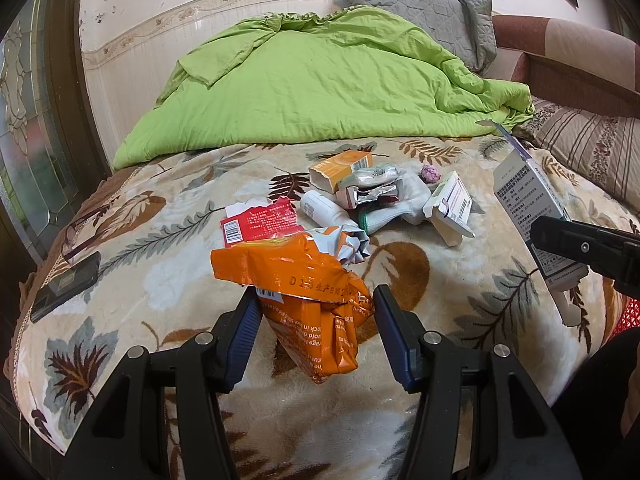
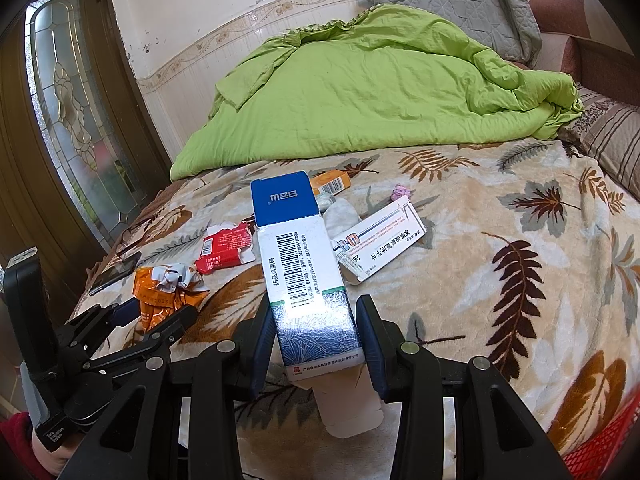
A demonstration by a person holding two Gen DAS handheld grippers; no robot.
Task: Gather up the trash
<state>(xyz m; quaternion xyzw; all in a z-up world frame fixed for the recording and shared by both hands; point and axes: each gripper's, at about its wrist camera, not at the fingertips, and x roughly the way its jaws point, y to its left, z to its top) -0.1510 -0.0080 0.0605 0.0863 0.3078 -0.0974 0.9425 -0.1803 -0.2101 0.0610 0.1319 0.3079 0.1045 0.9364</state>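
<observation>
**A:** left wrist view first; the left gripper [image 1: 316,312] has its fingers clamped on the crumpled orange bag [image 1: 304,292], one pad each side, bag lifted a bit off the blanket [image 1: 460,280]; beyond the fingertips sits the rest of the pile: red wrapper [image 1: 256,226], white bottle [image 1: 324,210], orange box [image 1: 340,168], white carton [image 1: 450,210]; off to the right the other gripper carries the blue-and-white box [image 1: 536,208].

**B:** right wrist view then; the right gripper [image 2: 314,332] is squeezed on that same box [image 2: 300,260], barcode face up, its flap hanging below the pads; only here do I see a red basket [image 2: 608,440] at the bottom right corner, well right of the fingers; maybe the bin?

**A:** I'd guess so; both hands are loaded, so the step is carry-off; next move calls for swinging both over the basket and letting go; the left view only catches a sliver of red.
</observation>
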